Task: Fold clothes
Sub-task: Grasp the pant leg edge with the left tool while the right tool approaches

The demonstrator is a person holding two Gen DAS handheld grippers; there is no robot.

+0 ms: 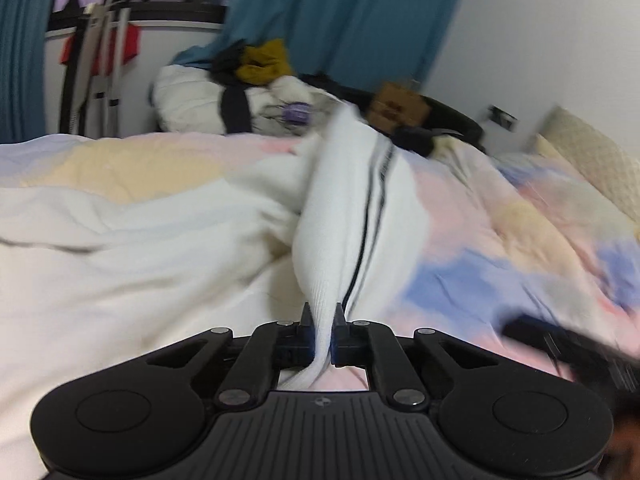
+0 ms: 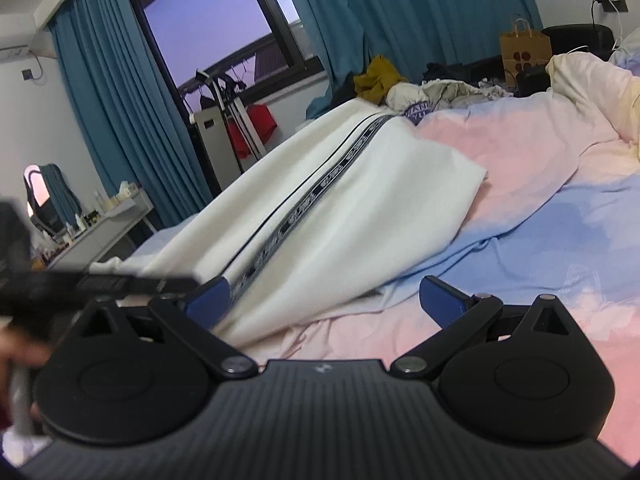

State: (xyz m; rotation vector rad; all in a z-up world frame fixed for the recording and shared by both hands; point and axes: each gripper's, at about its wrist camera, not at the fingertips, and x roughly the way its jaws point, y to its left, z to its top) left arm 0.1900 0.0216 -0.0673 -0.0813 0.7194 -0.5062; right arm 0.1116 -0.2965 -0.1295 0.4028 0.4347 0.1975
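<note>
— Nearest the cameras, item one?
— Left gripper (image 1: 323, 326), jaws clamped on a pinch of white garment (image 1: 348, 208); right gripper (image 2: 324, 300), jaws spread wide, holding nothing.

— Item two, the garment's place?
— Draped across the pastel duvet (image 2: 520, 216), dark patterned stripe (image 2: 304, 204) running lengthwise.

— Farther back?
— Heaped clothes (image 2: 400, 84), paper bag (image 2: 525, 50), teal curtains (image 2: 400, 8), window (image 2: 208, 24).

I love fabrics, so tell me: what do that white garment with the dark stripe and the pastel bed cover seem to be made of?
White garment: probably a soft knit, matte, with fine ribbing near the left gripper; the dark stripe looks like woven patterned tape. Pastel bed cover: likely thin cotton, matte and finely creased.
</note>
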